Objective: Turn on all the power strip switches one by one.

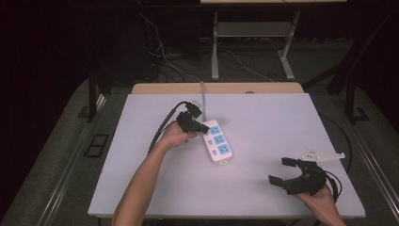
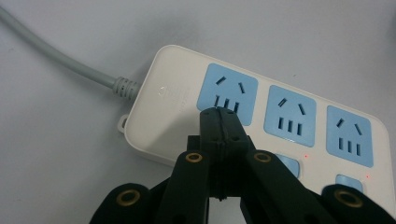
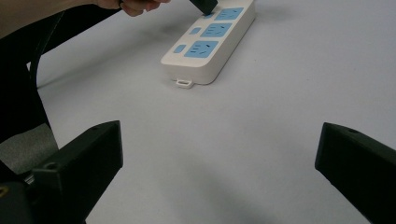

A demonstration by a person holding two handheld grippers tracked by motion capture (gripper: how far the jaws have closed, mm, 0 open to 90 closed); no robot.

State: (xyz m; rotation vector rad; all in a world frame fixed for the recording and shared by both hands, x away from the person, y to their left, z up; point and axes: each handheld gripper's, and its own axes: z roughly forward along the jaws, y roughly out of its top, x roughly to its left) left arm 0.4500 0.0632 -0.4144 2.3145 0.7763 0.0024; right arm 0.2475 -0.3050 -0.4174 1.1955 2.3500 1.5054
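Pale grey table top (image 1: pixel 263 122), dark room and tangled floor cables beyond, left gripper (image 2: pixel 218 116) jaws pressed together empty, tips over white power strip (image 2: pixel 177 93), right gripper (image 1: pixel 284 172) jaws spread wide, strip well ahead.

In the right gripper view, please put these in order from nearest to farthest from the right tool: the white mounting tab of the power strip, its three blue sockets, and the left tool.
Counted from the right tool:
1. Mounting tab, at the near end of the power strip.
2. Nearest blue socket, just behind the tab.
3. Middle blue socket, mid-strip.
4. Far blue socket and the shut left tool at the top: too close to call.
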